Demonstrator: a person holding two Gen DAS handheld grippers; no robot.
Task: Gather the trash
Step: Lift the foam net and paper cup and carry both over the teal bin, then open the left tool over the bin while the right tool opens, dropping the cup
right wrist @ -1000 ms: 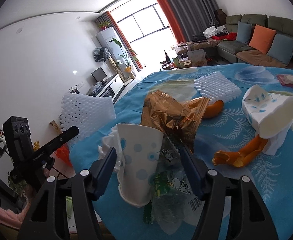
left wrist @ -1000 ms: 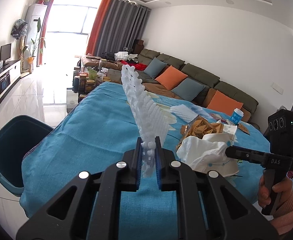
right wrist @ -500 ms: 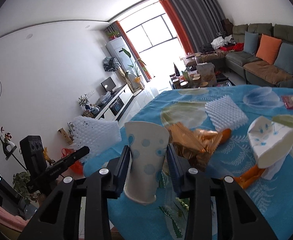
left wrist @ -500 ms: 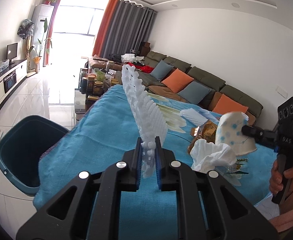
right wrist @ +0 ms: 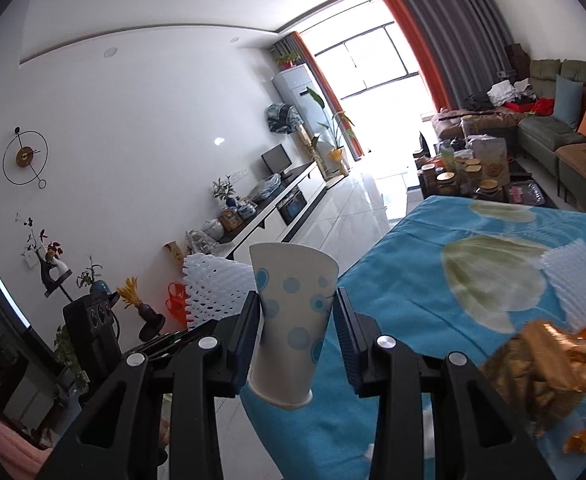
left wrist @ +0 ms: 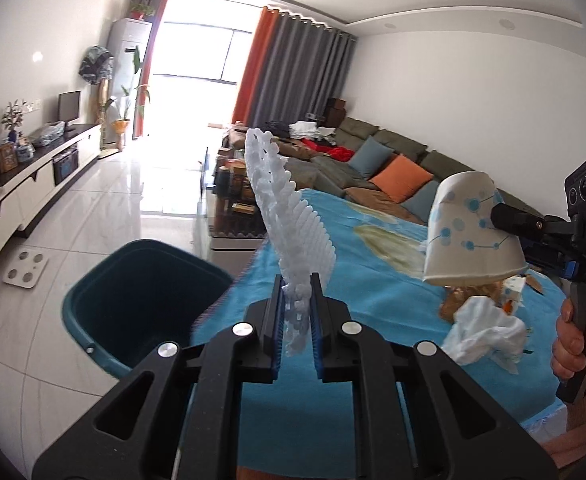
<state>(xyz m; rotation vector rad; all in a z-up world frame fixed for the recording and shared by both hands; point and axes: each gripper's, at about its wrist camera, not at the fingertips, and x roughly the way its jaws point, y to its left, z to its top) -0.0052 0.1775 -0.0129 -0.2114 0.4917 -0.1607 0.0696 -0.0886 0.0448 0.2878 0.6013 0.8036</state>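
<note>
Left gripper [left wrist: 296, 312] jaws pinch white foam net [left wrist: 289, 220], bin [left wrist: 133, 300] at its 9 o'clock. Right gripper [right wrist: 297, 340] jaws, just closed, clamp dotted paper cup [right wrist: 293, 320].

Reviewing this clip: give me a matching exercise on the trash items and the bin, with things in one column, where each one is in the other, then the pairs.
Things:
1. foam net sleeve
2. paper cup
3. teal bin
4. crumpled tissue

Places:
A. on the floor beside the table
B. clamped in the left gripper
C. lying on the blue tablecloth
D. held in the right gripper

Pairs: 1-B, 2-D, 3-A, 4-C
</note>
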